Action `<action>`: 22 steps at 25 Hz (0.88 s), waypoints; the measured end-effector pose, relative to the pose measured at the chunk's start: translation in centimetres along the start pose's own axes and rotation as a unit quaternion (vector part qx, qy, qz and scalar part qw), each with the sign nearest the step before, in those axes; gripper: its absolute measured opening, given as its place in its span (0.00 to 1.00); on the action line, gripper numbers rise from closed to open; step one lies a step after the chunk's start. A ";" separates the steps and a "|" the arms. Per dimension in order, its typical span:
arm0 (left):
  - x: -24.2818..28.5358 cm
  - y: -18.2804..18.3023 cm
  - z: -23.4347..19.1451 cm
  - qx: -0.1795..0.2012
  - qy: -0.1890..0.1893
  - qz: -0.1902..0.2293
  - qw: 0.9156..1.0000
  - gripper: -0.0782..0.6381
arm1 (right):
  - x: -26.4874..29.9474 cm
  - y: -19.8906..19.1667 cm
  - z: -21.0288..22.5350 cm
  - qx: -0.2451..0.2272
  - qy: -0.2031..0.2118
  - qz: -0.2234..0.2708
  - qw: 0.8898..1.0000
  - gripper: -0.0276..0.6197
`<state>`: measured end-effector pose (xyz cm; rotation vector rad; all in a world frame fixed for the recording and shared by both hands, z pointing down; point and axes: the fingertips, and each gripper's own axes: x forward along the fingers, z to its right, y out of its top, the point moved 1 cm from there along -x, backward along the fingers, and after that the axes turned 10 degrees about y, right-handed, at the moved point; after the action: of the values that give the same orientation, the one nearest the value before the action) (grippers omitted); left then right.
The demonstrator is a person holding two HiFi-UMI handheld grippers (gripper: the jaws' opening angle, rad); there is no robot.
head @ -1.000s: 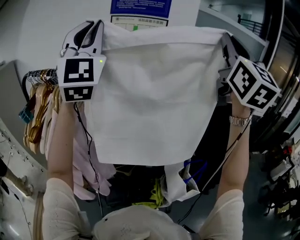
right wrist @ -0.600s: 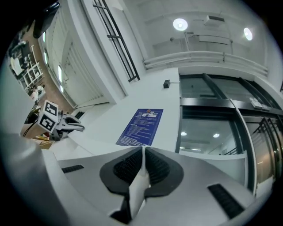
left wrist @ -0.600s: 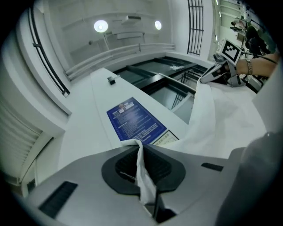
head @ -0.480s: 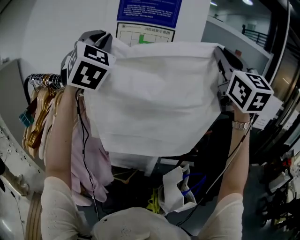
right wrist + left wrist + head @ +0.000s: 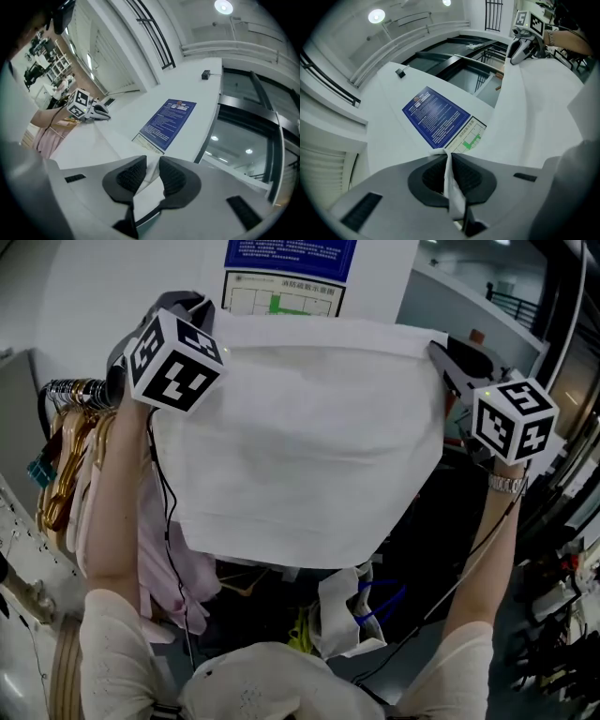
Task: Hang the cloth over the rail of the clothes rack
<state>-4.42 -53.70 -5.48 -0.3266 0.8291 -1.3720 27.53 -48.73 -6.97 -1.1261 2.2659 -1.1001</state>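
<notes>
Up in front of you, before the white wall with the blue notice point(image 5: 291, 251), the white cloth point(image 5: 300, 437) is spread flat between your two grippers. Its top edge is the long axis: it runs side to side from one gripper to the other, dipping a little toward your right, and the sheet hangs straight down from it toward you.

Your left gripper point(image 5: 446, 159) has its jaws pressed together on the cloth's upper left corner, with a small twist of fabric poking out past the tips. Your right gripper point(image 5: 152, 168) is opening: its pads stand apart, and the cloth's upper right corner lies loose in the gap between them.

At your left, hangers point(image 5: 70, 442) crowd a rail, with a pink garment point(image 5: 169, 559) drooping below them. Below the cloth's lower edge sits a white bag point(image 5: 342, 610); you cannot tell what is in it.
</notes>
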 end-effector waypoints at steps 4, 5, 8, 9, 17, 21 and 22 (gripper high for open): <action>0.0 0.1 0.9 -0.010 -0.025 -0.013 1.000 0.14 | -0.3 -0.8 0.7 0.004 0.013 -0.006 1.000 0.18; -0.1 0.2 1.0 -0.011 -0.028 -0.015 0.999 0.14 | -0.4 -1.0 0.8 0.002 0.012 -0.009 1.000 0.18; 0.1 0.2 1.4 -0.005 -0.032 -0.025 0.999 0.14 | -0.8 -1.0 0.9 0.005 0.023 -0.002 1.000 0.20; 0.2 0.1 1.5 -0.005 -0.037 -0.030 0.999 0.14 | -0.9 -1.0 0.8 0.011 0.032 0.003 0.999 0.20; 0.4 -1.2 2.2 0.027 -0.041 -0.063 0.997 0.14 | -3.3 -2.8 3.8 0.000 -0.020 -0.030 0.999 0.22; 0.1 -0.9 1.9 0.011 -0.047 -0.052 0.997 0.14 | -2.0 -0.6 0.2 -0.031 0.019 -0.004 0.999 0.22; -0.1 -0.8 1.8 0.006 -0.049 -0.047 0.998 0.14 | -1.4 0.3 -1.2 -0.037 0.038 0.007 0.999 0.22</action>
<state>-3.75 -54.21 -3.68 -0.4255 0.7329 -1.4366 27.48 -46.92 -6.45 -1.1130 2.3868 -1.0800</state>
